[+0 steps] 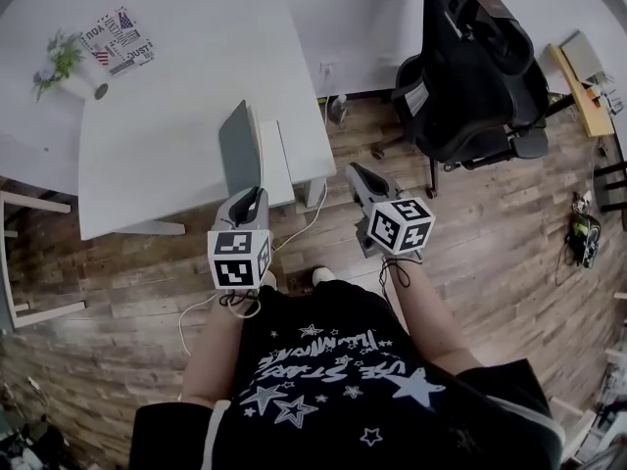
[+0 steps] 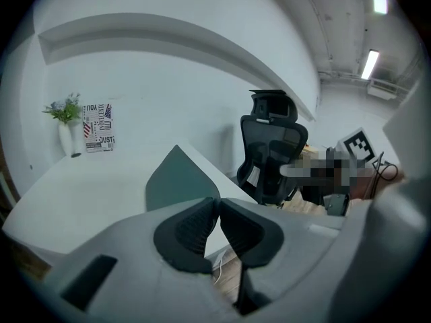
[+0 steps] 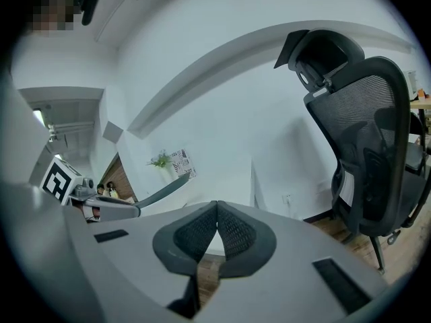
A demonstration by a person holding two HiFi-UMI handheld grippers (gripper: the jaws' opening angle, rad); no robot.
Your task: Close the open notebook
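Note:
The open notebook (image 1: pixel 257 155) lies at the near right corner of the white table (image 1: pixel 167 135), its grey-green cover (image 1: pixel 238 148) raised nearly upright and a white page flat beside it. My left gripper (image 1: pixel 252 198) is shut and empty just in front of the cover's near end. In the left gripper view the cover (image 2: pixel 176 180) stands right beyond the closed jaws of the left gripper (image 2: pixel 217 202). My right gripper (image 1: pixel 356 172) hovers over the floor to the right of the table, also shut and empty. The right gripper view has the cover (image 3: pixel 161 188) edge-on at the left, beyond the right gripper (image 3: pixel 217 204).
A black office chair (image 1: pixel 470 76) stands on the wooden floor to the right. A small plant in a vase (image 1: pixel 61 67) and a printed card (image 1: pixel 120 39) sit at the table's far left. A white cable (image 1: pixel 294 231) trails down from the table's edge. A wooden frame (image 1: pixel 20 262) stands at the left.

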